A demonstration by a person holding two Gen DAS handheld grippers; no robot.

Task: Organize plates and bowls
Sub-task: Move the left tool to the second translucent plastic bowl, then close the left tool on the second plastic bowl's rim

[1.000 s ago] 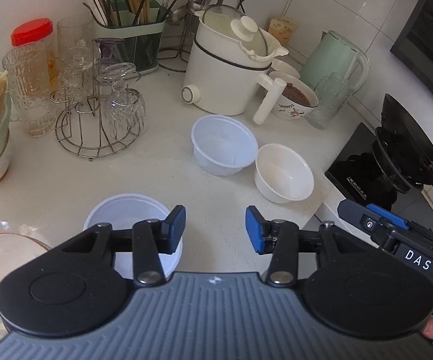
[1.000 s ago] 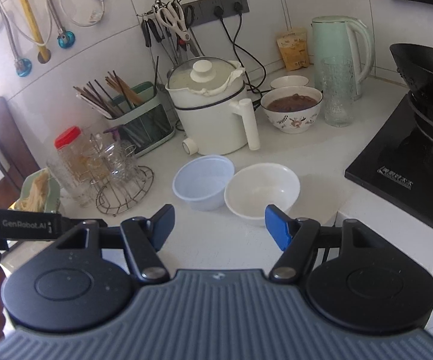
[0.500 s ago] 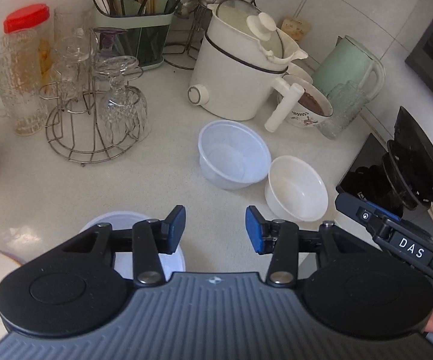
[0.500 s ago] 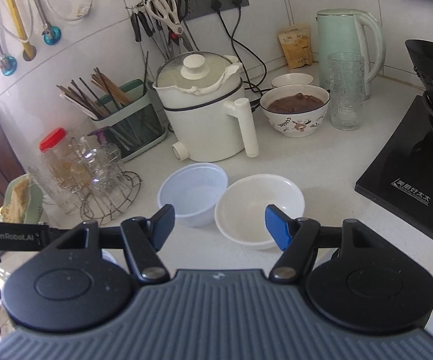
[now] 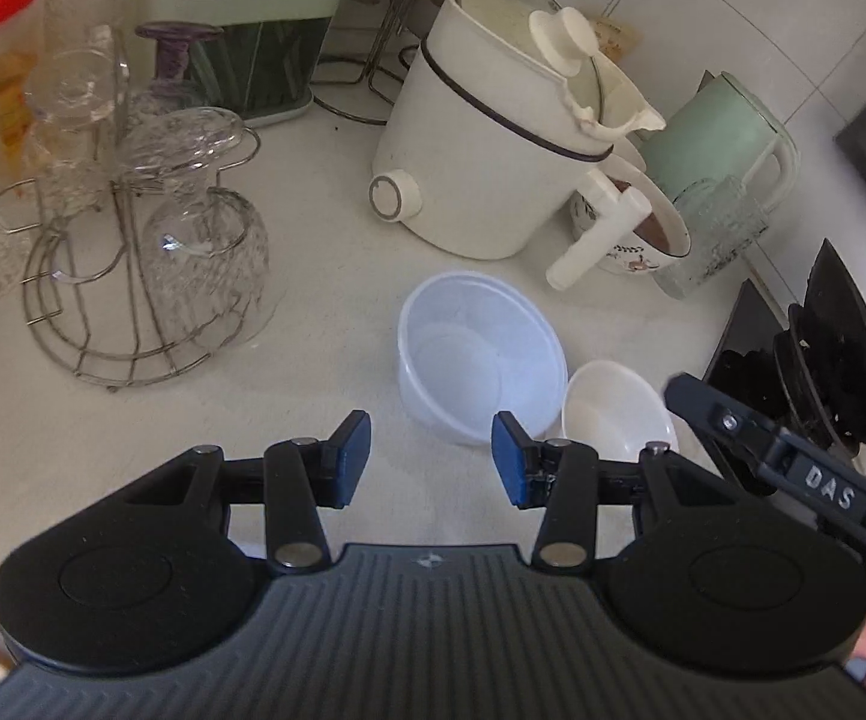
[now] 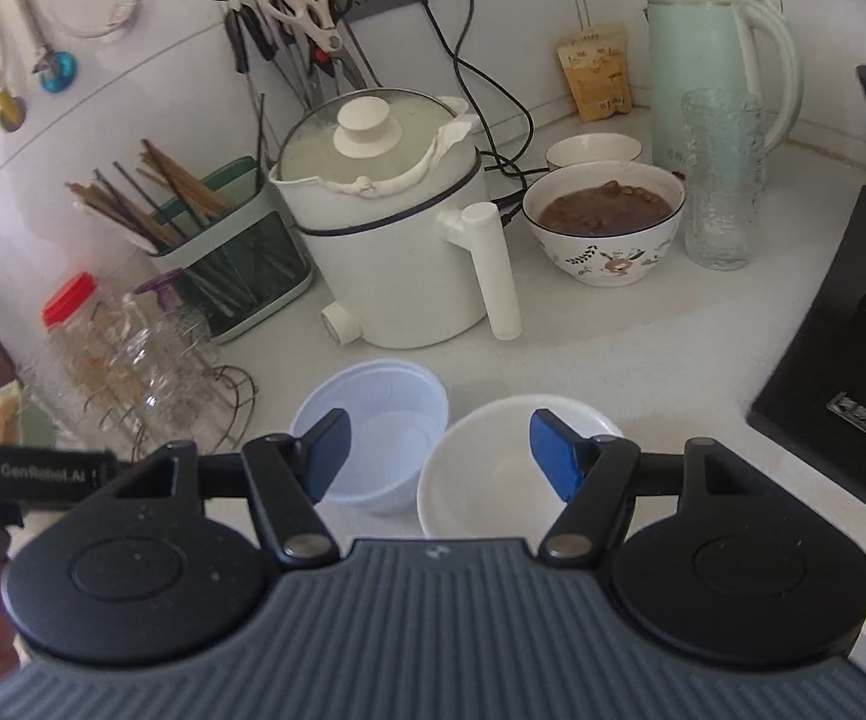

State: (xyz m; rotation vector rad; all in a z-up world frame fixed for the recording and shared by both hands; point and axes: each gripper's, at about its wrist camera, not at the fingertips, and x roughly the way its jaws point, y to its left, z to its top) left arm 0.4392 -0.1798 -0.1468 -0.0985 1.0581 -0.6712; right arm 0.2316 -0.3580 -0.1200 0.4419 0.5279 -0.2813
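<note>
Two empty hand-held grippers above bowls on a white worktop (image 5: 324, 324).
The translucent plastic bowl (image 5: 481, 360) touches the white ceramic bowl (image 6: 493, 468); left hand-held gripper (image 5: 431, 459) and right hand-held gripper (image 6: 439, 453) both gape, gripping nothing.

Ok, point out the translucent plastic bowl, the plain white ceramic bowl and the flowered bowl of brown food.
translucent plastic bowl (image 5: 481, 354), left wrist view, inner floor.
plain white ceramic bowl (image 6: 493, 474), right wrist view, inside wall.
flowered bowl of brown food (image 6: 607, 261), right wrist view, painted outer side.
</note>
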